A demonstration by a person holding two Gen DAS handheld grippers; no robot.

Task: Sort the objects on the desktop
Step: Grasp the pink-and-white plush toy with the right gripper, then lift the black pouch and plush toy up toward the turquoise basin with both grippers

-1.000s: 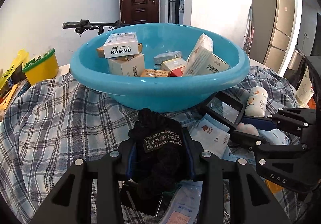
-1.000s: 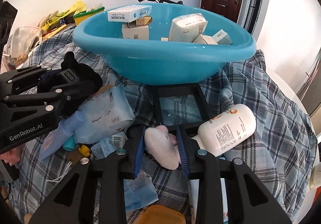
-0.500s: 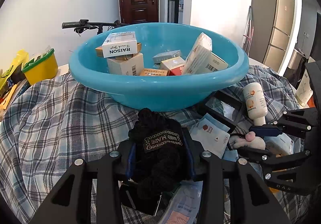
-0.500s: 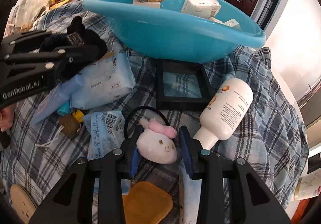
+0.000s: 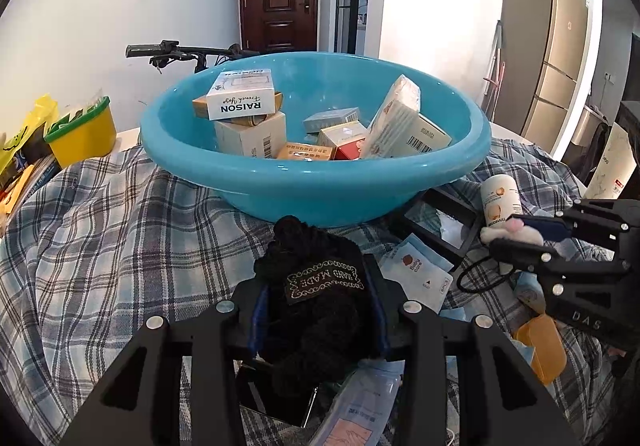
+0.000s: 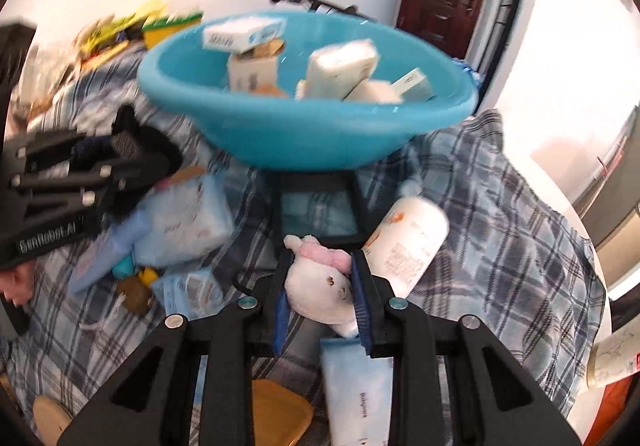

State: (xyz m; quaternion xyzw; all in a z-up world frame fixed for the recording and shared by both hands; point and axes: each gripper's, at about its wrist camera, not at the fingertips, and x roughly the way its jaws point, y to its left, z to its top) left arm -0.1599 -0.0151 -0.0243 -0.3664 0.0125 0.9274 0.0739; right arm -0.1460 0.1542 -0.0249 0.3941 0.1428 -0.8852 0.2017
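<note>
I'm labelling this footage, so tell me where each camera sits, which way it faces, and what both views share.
Left wrist: on the left gripper, facing the round blue plastic basin; its fingers clamp a black knitted item; the right gripper shows at right.
Right wrist: on the right gripper, facing the basin; it grips a white-and-pink plush toy; the left gripper shows at left.
Shared: basin, plaid cloth, white bottle.

The left gripper (image 5: 318, 310) points down toward the near table edge, jaws clamped on a black knit item (image 5: 316, 298). To its right, the right gripper (image 6: 320, 298) tilts downward, jaws clamped on a white plush toy (image 6: 318, 286).
</note>
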